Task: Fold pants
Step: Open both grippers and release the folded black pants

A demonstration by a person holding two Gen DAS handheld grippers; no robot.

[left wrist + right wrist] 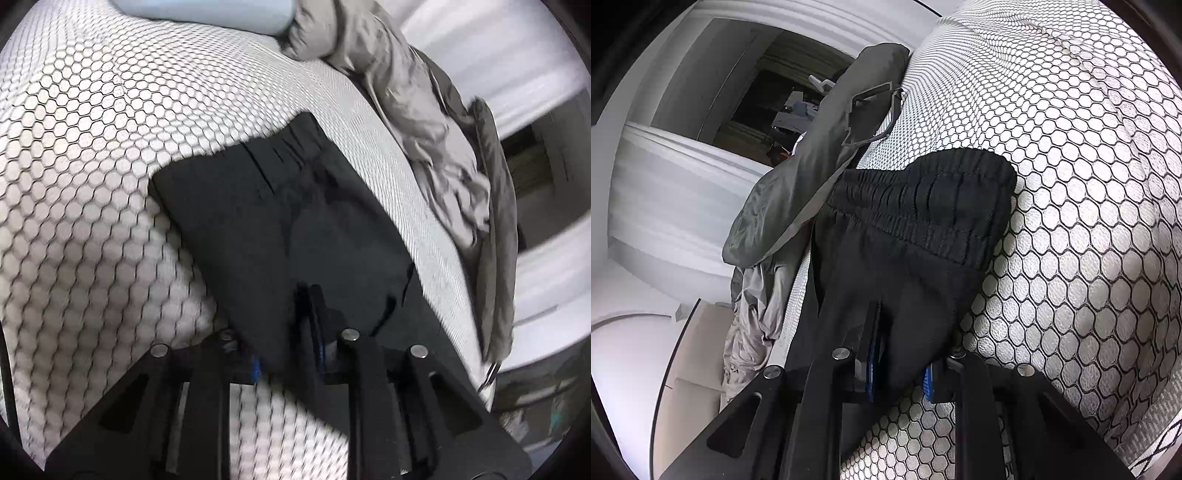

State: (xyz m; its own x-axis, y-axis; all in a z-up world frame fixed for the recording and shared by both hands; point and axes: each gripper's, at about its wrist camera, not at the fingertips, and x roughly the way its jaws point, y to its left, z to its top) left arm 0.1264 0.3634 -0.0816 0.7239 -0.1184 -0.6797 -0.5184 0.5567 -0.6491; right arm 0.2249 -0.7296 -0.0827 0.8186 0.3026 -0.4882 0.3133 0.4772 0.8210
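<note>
Black pants [280,206] lie on a bed covered in a white honeycomb-patterned sheet [92,166]. My left gripper [308,295] is shut on the black fabric near its lower edge. In the right wrist view the pants [916,236] show their gathered elastic waistband [923,195] at the top. My right gripper [882,325] is shut on a fold of the pants below the waistband, with fabric draped over the blue-padded fingers [928,380].
A crumpled grey garment [424,110] lies along the bed's far edge, also in the right wrist view [798,192]. A light blue pillow [207,14] sits at the top. White walls and a dark doorway [768,96] lie beyond the bed.
</note>
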